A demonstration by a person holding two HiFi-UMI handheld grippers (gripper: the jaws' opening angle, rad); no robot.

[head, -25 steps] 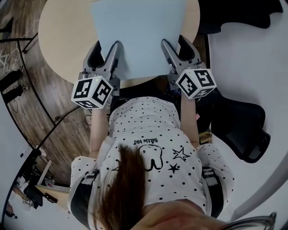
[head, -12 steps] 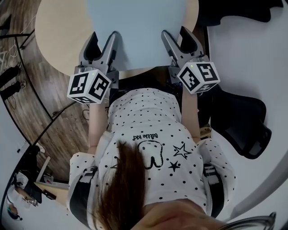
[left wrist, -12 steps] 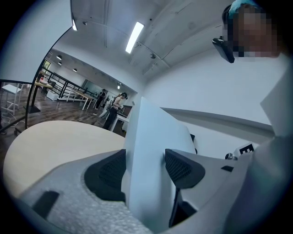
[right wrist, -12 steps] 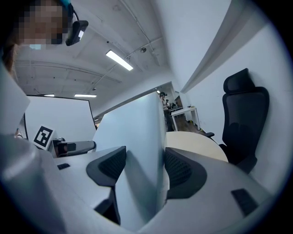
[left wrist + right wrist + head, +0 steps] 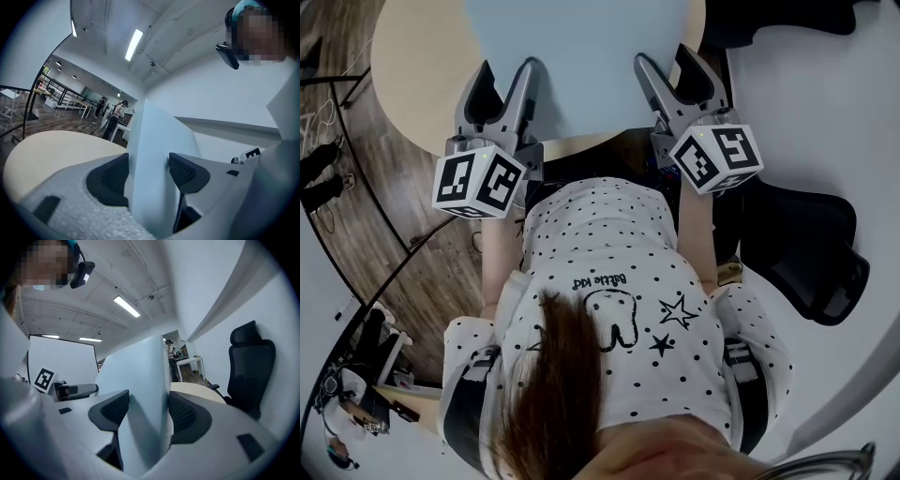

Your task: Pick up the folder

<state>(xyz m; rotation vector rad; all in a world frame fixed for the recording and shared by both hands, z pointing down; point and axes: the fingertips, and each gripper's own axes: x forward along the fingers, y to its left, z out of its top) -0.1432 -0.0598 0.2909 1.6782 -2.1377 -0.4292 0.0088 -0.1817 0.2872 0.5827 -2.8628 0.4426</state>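
A pale blue folder is held by its near edge over a round beige table. The left gripper and the right gripper each clamp it between their dark pads, one toward each near corner. A black office chair stands to the person's right.

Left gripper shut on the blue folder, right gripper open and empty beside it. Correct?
Not quite: the right gripper is also shut on the folder, as the right gripper view shows. The left gripper is as stated.
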